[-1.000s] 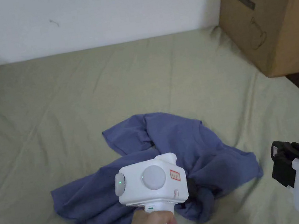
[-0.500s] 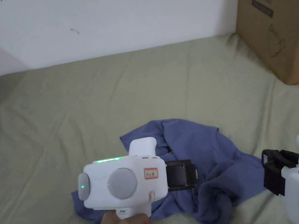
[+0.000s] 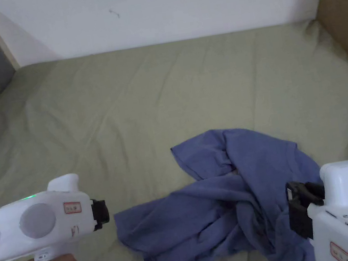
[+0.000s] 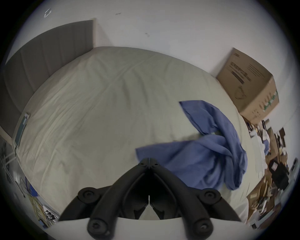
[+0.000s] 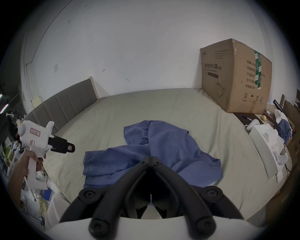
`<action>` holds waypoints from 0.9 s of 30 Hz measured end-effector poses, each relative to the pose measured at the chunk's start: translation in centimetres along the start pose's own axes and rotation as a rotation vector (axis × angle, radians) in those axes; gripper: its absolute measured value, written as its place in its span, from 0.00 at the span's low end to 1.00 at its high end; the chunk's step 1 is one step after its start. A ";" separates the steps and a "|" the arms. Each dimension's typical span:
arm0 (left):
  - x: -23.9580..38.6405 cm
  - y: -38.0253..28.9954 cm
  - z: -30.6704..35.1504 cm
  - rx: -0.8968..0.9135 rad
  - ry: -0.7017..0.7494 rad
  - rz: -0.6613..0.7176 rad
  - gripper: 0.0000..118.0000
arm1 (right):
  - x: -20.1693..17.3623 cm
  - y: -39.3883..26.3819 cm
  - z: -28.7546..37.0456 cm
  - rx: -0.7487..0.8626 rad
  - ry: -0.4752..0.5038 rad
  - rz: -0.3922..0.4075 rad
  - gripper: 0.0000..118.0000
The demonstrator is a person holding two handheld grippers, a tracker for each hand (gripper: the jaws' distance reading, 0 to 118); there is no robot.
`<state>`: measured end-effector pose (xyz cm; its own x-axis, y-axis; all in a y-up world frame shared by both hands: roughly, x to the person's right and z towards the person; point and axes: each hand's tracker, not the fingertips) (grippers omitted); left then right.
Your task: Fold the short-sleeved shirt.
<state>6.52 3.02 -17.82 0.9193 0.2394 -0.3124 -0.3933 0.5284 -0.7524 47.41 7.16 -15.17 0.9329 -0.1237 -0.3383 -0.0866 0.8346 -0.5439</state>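
Your blue shirt [image 3: 225, 199] lies in a crumpled heap on the green bed sheet [image 3: 131, 102], near the front edge and a bit to your right. It is bunched and twisted — no sleeve lies flat, and no neat fold shows anywhere. So I judge the folding has not really begun; the shirt has to be spread out flat first, and all the folds are left to do.

Your left gripper [image 4: 149, 160] hangs in the air just beside the shirt's left edge. Its jaws are pressed together with nothing between them. Your right gripper [image 5: 151, 158] hovers over the near side of the shirt, and its jaws are closed tight and empty too. Neither one holds any cloth.

A big cardboard box [image 5: 235, 78] sits on the far right corner of the bed — well apart from the shirt.
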 end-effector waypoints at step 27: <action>5.8 0.2 -8.1 -0.095 0.173 -0.198 0.01 | 2.0 3.1 -7.5 -0.106 0.059 0.040 0.00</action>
<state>11.92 -2.13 -24.50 0.9701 -0.0080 -0.2426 -0.2105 0.4700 -0.8572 46.43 5.48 -23.30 0.9059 -0.1252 -0.4046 -0.1632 0.7783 -0.6063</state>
